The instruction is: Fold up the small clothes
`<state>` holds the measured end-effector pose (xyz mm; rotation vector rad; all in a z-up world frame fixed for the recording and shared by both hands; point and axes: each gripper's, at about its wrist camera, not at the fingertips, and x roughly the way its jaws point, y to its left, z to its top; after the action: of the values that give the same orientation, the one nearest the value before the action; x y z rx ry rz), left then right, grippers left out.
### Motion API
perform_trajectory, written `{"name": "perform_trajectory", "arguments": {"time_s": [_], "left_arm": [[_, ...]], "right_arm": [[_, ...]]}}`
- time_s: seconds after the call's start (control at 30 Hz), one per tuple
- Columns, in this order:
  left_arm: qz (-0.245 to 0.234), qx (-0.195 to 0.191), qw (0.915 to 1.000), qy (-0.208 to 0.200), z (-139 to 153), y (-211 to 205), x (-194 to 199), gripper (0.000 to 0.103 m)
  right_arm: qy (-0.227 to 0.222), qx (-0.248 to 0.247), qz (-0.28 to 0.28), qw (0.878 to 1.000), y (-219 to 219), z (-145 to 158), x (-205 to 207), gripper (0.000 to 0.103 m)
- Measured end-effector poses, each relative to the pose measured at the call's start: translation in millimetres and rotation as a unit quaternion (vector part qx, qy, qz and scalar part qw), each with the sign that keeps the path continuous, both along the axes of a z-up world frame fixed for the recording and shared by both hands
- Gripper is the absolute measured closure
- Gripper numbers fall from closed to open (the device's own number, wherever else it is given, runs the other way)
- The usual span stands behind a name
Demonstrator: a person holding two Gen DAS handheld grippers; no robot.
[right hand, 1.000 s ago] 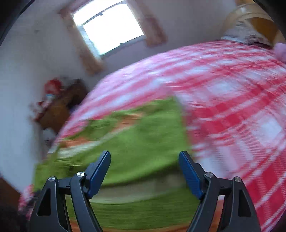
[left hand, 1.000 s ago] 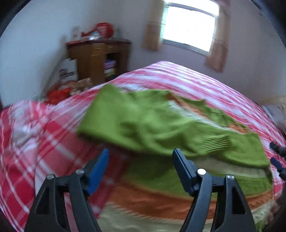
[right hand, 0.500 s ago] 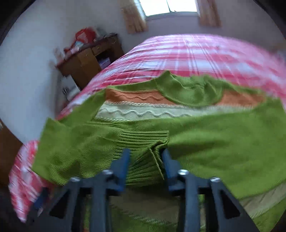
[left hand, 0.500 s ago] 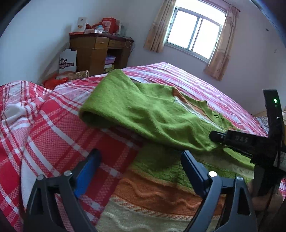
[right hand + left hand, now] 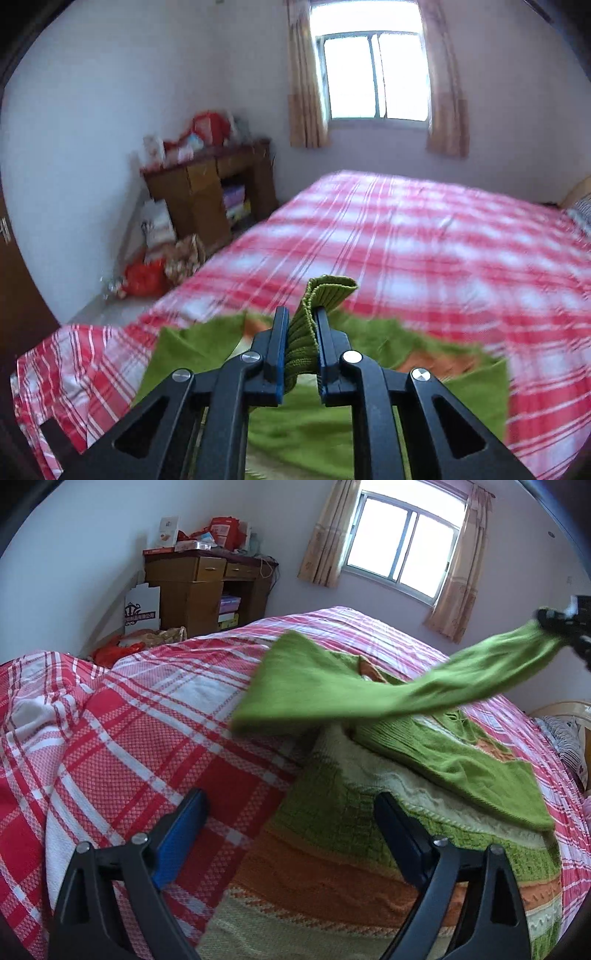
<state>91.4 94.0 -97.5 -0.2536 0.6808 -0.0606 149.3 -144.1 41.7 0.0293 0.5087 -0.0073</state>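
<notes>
A small knitted sweater [image 5: 369, 812], green with orange and cream bands, lies on the red and white checked bed [image 5: 147, 738]. My right gripper [image 5: 301, 332] is shut on the ribbed green cuff [image 5: 325, 291] of one sleeve. In the left wrist view that sleeve [image 5: 443, 686] stretches up and to the right, off the sweater, to the right gripper [image 5: 565, 624] at the frame's right edge. The other sleeve [image 5: 461, 760] lies folded across the sweater's body. My left gripper [image 5: 291, 819] is open and empty, low over the sweater's near left edge.
A wooden desk [image 5: 207, 587] with boxes and red bags stands against the far wall left of the window [image 5: 402, 542]. Bags and a white carton [image 5: 142, 607] sit on the floor beside it. A pillow [image 5: 565, 734] lies at the bed's right end.
My right gripper closed on the sleeve cuff and has lifted it up and to the right, pulling the sleeve off the sweater body. My left gripper stayed open and shifted slightly.
</notes>
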Motion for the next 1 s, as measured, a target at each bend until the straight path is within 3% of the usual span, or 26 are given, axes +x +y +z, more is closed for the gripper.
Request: {"name": "perform_trajectory", "arguments": {"time_s": [0.1, 0.23, 0.5, 0.6, 0.67, 0.77, 0.87, 0.93, 1.0], "left_arm": [[0.001, 0.004, 1.0000, 0.001, 0, -1, 1, 0.010], [0.004, 0.015, 0.9999, 0.004, 0, -4, 2, 0.010], [0.007, 0.029, 0.9995, 0.009, -2, -7, 4, 0.009], [0.006, 0.030, 0.9995, 0.010, -1, -7, 4, 0.009], [0.004, 0.030, 0.9995, 0.011, -1, -8, 4, 0.008], [0.003, 0.033, 0.9994, 0.013, -2, -9, 5, 0.007], [0.003, 0.039, 0.9991, 0.017, -1, -12, 5, 0.006], [0.003, 0.051, 0.9984, 0.024, 1, -14, 6, 0.006], [0.008, 0.064, 0.9975, 0.026, 8, -17, 4, 0.008]], "right_arm": [[-0.022, -0.019, -0.023, 0.999, -32, 16, -19, 0.090], [-0.017, -0.047, -0.061, 0.997, -76, 5, -36, 0.090], [0.078, -0.051, -0.127, 0.987, -145, -90, -47, 0.090], [0.132, -0.074, -0.163, 0.975, -158, -127, -47, 0.081], [0.155, -0.057, -0.171, 0.971, -168, -139, -56, 0.076], [0.119, -0.005, -0.205, 0.971, -188, -126, -86, 0.051], [0.094, -0.013, -0.273, 0.957, -198, -110, -113, 0.050], [0.063, 0.002, -0.272, 0.960, -198, -95, -129, 0.050], [0.038, 0.031, -0.227, 0.973, -191, -81, -134, 0.050]]}}
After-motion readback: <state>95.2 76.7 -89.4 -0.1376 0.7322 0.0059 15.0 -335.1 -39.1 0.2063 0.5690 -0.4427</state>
